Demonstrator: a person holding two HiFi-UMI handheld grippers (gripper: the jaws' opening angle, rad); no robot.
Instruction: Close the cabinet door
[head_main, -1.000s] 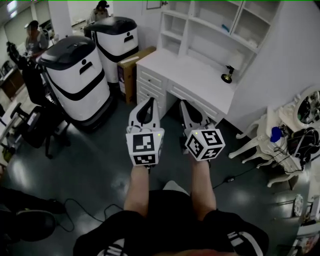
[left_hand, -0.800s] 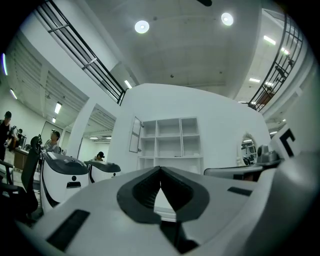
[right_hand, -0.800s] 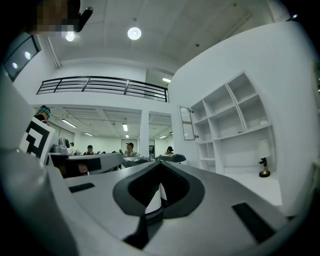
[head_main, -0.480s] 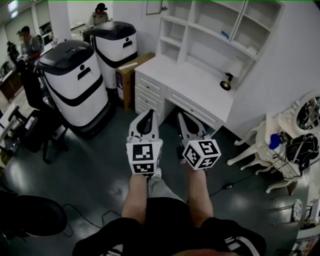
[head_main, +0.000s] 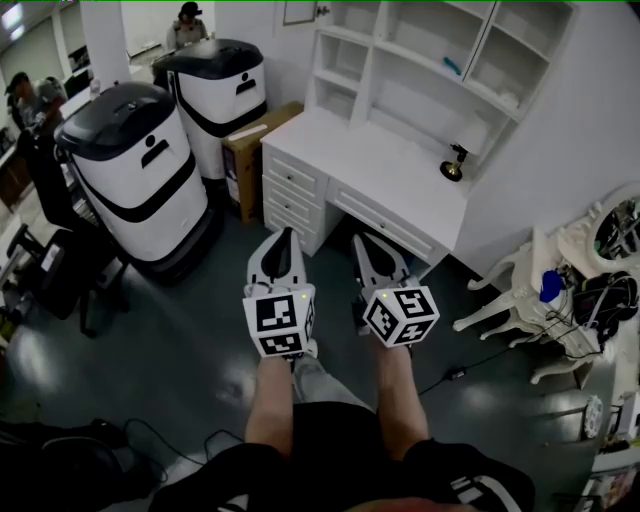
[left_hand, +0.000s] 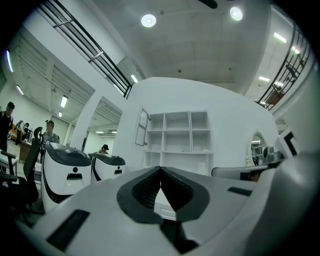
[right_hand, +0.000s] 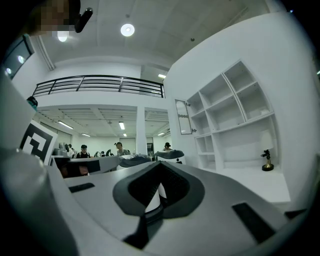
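Hovering short of the desk (head_main: 390, 160), the left gripper (head_main: 281, 235) and right gripper (head_main: 363, 241) are pinched together, empty. The door (left_hand: 142, 128) stands open well beyond them, at the shelves' (left_hand: 165, 131) upper left.

Black clothing (head_main: 340, 440), white hand-held gripper (head_main: 280, 236)

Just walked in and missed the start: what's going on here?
A person stands facing a white desk with a shelf unit, holding the left gripper and right gripper out level. Both are shut and empty. The cabinet door at the unit's upper left stands open, not yet touched.
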